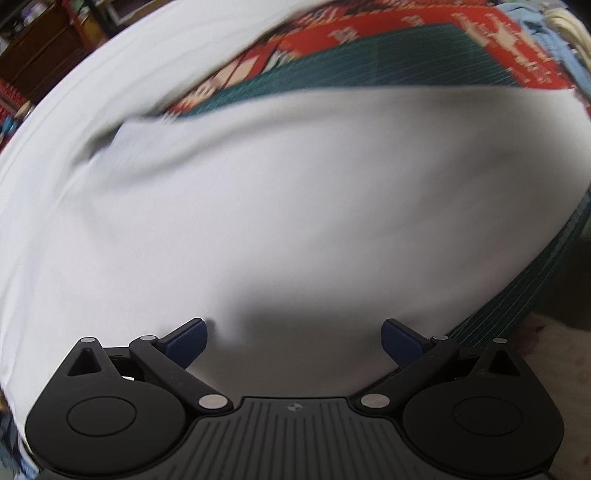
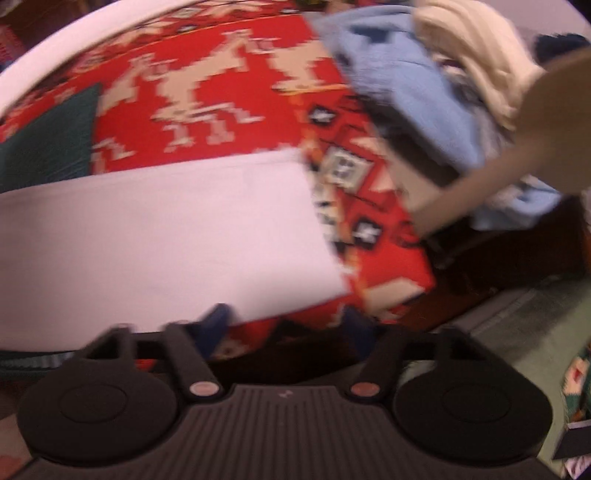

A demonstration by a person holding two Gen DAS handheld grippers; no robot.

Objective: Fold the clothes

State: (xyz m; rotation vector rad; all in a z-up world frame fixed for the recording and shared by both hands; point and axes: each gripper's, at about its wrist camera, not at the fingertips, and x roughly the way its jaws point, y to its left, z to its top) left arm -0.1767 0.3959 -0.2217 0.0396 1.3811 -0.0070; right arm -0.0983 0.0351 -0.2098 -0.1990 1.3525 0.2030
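White fabric, a pale garment [image 1: 280,206], fills most of the left wrist view, smooth and spread flat over a red patterned blanket [image 1: 491,33] and a dark green striped cloth [image 1: 388,62] that show at 12 to 2 o'clock. Left gripper [image 1: 294,341] sits low over the garment, blue-padded fingers [image 1: 186,345] spread wide apart with only bare fabric between them, nothing grasped; whether the pads touch the cloth cannot be told. A long fold or hem of white runs along the 10 o'clock edge. Right wrist view is blurred. Same white garment [image 2: 166,236] lies at 9 to 11 o'clock of the right gripper [image 2: 286,325], its straight edge and a corner ending near centre frame, on the red blanket [image 2: 229,85] with pale animal figures. Right gripper's fingers stand apart, released, the left blue pad [image 2: 216,323] just beside the garment's near edge, the gap between the pads over the blanket. At 1 to 2 o'clock sits a heap of clothes: light blue piece [image 2: 402,88], cream knit [image 2: 476,55]. A tan blurred shape [image 2: 546,133] crosses in front of the heap at 2 o'clock; what it is cannot be told.
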